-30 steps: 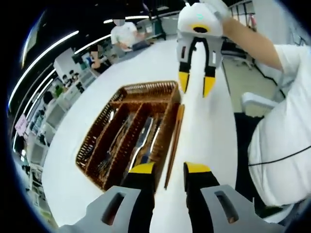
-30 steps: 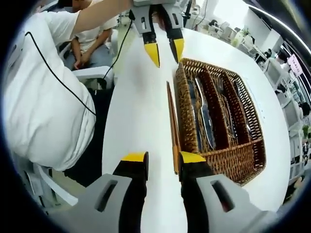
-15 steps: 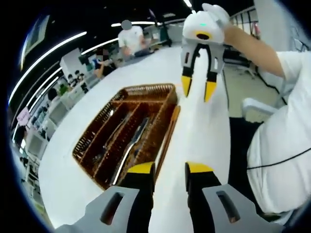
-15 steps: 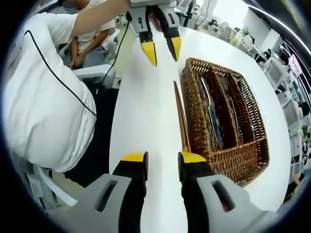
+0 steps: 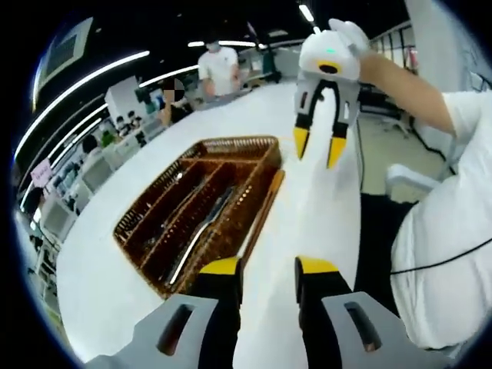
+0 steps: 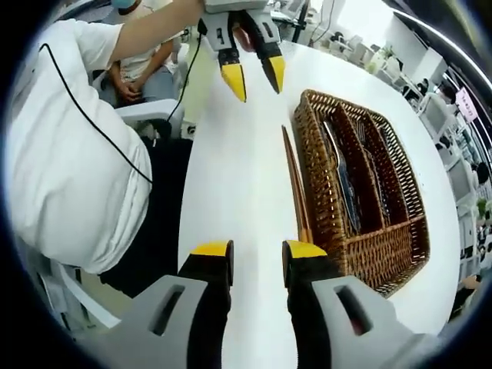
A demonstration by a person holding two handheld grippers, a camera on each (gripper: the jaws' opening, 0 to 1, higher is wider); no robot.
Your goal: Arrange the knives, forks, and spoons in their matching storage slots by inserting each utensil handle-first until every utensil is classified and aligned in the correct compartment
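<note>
A: Where, the brown woven wicker cutlery tray (image 5: 196, 211) (image 6: 369, 192)?
B: On the white round surface (image 5: 307, 207) (image 6: 238, 177), silver metal utensils (image 6: 344, 184) (image 5: 201, 231) lying in its slots; long brown wooden sticks (image 6: 296, 188) (image 5: 261, 215) just beside its wall.
A: And both tongs?
B: Left tongs (image 5: 267, 266) (image 6: 252, 75) parted, empty. Right tongs (image 6: 257, 250) (image 5: 319, 146) parted too, gripping nothing, above the surface.

The left gripper view looks down along the white worktop (image 5: 307, 200) from above one end of the wicker tray (image 5: 154, 238), facing the right hand-held gripper (image 5: 317, 150). The right gripper view looks back from the opposite end, facing the left hand-held gripper (image 6: 252, 77). Both share the tray (image 6: 384, 254), the worktop's person-side edge and the white-shirted person (image 6: 69, 154).
</note>
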